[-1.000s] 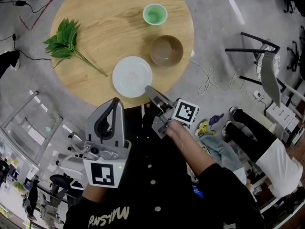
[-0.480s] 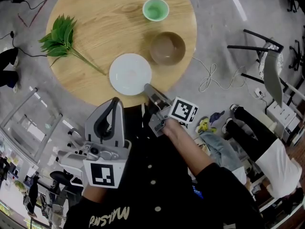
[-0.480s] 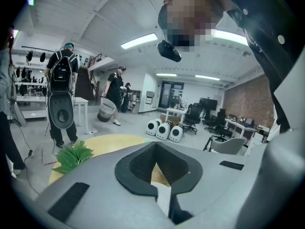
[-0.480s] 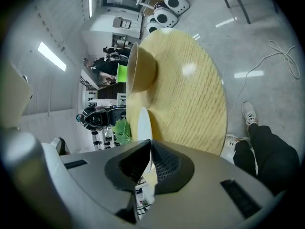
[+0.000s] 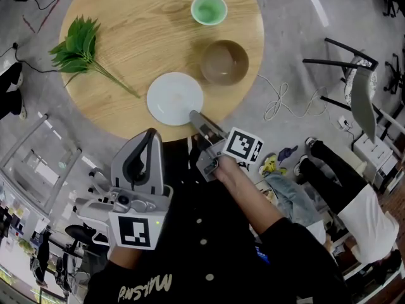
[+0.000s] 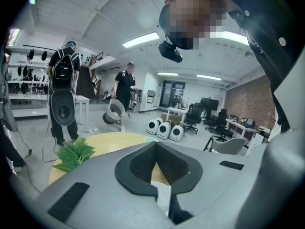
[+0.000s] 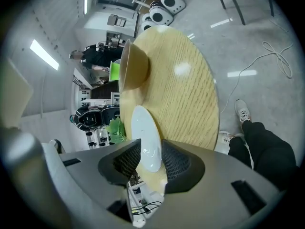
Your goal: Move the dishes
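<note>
Wooden table (image 5: pixel 126 18): cup (image 5: pixel 209 9), bowl (image 5: pixel 224 62), white plate (image 5: pixel 174 98) empty; right hand-held gripper (image 5: pixel 193 114) just parted, straddling its rim; left hand-held gripper (image 5: pixel 150 133) closed.

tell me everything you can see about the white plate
The white plate is round, shallow and glossy, ceramic by its look, and empty. It seems to rest flat on the wooden table, near the edge closest to the person and apart from the brown bowl. Its near rim lies between the jaws of the right gripper, which have just been opening and stand apart around it.
</note>
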Demonstrator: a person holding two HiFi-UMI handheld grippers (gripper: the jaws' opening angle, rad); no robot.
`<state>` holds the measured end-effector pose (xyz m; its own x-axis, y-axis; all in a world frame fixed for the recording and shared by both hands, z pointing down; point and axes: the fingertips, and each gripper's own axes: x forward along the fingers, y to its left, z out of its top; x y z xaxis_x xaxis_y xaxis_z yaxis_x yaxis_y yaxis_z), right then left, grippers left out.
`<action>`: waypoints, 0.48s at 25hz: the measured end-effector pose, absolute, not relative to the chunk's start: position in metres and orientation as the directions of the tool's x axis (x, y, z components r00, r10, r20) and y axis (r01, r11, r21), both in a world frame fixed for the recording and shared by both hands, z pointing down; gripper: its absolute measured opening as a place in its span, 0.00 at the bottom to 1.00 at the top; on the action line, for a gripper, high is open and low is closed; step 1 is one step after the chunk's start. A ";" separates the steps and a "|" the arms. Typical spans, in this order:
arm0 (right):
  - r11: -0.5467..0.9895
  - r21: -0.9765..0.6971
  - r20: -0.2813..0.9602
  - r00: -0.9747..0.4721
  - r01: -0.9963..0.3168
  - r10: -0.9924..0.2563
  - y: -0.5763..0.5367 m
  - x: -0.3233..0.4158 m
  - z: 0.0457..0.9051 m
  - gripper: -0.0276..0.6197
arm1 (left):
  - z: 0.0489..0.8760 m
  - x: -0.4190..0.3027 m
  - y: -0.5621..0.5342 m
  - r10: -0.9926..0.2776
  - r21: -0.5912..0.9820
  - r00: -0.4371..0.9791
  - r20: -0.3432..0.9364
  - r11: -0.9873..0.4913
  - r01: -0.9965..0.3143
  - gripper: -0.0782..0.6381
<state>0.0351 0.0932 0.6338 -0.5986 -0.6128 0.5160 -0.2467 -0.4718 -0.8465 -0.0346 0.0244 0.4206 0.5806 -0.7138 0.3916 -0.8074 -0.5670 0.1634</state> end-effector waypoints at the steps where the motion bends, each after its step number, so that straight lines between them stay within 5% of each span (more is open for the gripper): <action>1: -0.473 -0.848 0.513 -0.600 -0.240 -0.614 0.093 0.035 0.633 0.27 | 0.421 -0.034 0.025 -0.714 0.164 0.580 0.392 -0.566 -0.808 0.12; 8: -0.561 -0.786 0.599 -0.541 -0.259 -0.591 0.091 0.041 0.629 0.30 | 0.419 -0.035 0.025 -0.714 0.163 0.583 0.387 -0.570 -0.806 0.12; 12: -0.558 -0.740 0.669 -0.484 -0.374 -0.563 0.093 0.053 0.626 0.33 | 0.416 -0.034 0.024 -0.717 0.158 0.585 0.379 -0.573 -0.804 0.12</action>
<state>0.0528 0.0927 0.6259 -0.4845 -0.5631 0.6694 -0.3741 -0.5584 -0.7404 -0.0337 0.0239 0.4159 0.5854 -0.7169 0.3787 -0.8041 -0.5730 0.1582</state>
